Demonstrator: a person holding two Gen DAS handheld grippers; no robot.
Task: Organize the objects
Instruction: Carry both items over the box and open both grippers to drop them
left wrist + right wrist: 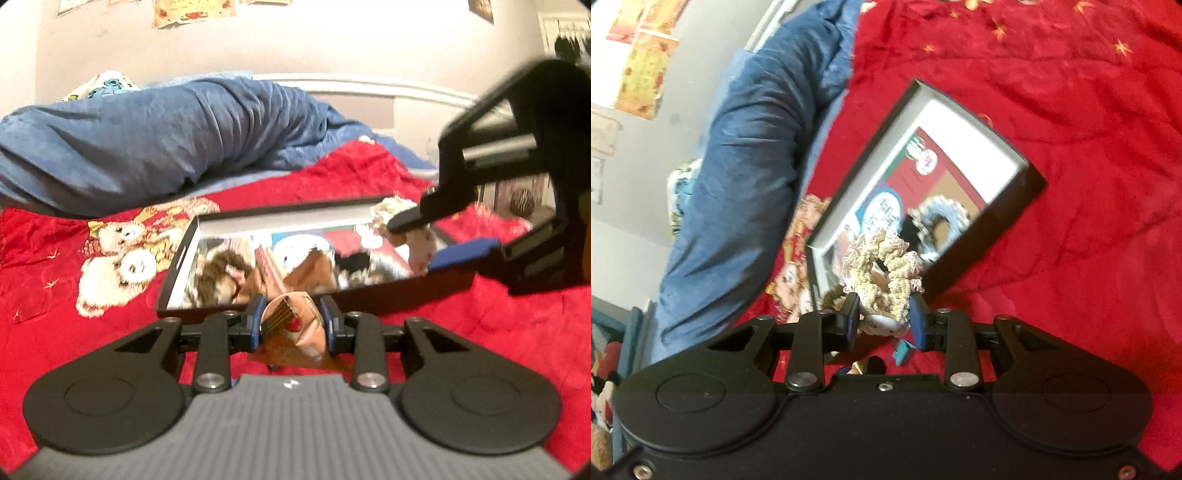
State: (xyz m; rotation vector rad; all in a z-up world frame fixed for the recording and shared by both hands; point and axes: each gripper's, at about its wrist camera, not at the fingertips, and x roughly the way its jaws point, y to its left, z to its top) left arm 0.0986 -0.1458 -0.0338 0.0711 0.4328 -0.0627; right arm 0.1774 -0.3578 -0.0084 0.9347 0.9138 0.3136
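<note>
A black tray (177,269) with a mirror-like floor lies on the red bedspread; it also shows in the right wrist view (1030,188). My left gripper (291,325) is shut on a brown snack packet (291,321) with a cake picture, just in front of the tray's near rim. My right gripper (884,321) is shut on a cream fuzzy scrunchie (882,273) and holds it over the tray; it appears at the right of the left wrist view (402,221). A blue-grey scrunchie (938,218) lies in the tray. A brown scrunchie (221,269) and another packet (273,266) show on the mirrored floor.
A rumpled blue blanket (147,136) lies along the back of the bed by the wall. The red bedspread (44,295) has a teddy bear print (122,266) left of the tray. A white headboard rail (369,88) runs behind.
</note>
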